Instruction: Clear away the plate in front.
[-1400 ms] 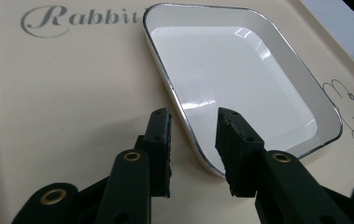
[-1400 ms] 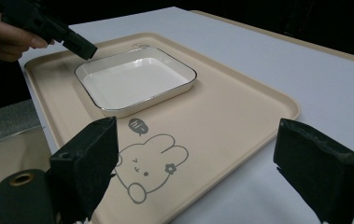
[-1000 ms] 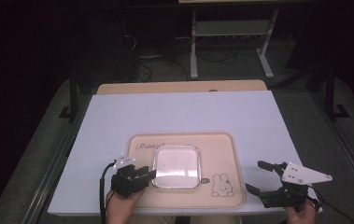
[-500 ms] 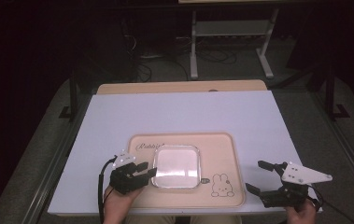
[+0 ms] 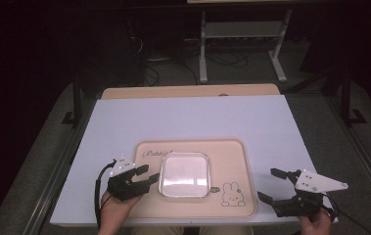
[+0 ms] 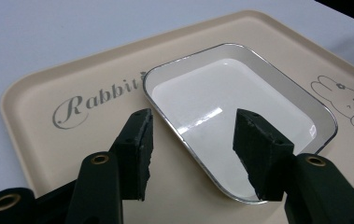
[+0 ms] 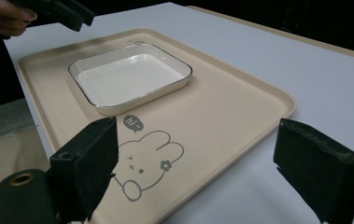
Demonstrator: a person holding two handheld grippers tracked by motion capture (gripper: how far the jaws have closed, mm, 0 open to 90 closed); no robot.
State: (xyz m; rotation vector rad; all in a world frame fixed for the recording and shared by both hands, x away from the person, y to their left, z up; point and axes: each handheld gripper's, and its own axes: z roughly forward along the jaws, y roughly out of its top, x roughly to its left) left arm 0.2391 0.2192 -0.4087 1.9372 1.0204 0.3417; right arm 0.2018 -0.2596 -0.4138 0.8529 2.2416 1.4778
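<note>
Gaping left tool point(image 5: 146, 175) beside white dish point(image 5: 184, 175) on tray point(image 5: 232, 156); right tool point(image 5: 273, 185) likewise spread.

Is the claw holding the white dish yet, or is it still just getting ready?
Just getting ready. Done: the white dish sits empty on the bunny tray. In hand: nothing; the left claw is open, its jaws either side of the dish's near rim without pinching it. The right claw waits open beside the tray's edge. Left: closing on the dish and whatever follows.

Table point(image 5: 188, 122) brightly lit, surroundings near black; dish point(image 6: 240, 112) glare, high view perhaps slightly soft.
</note>
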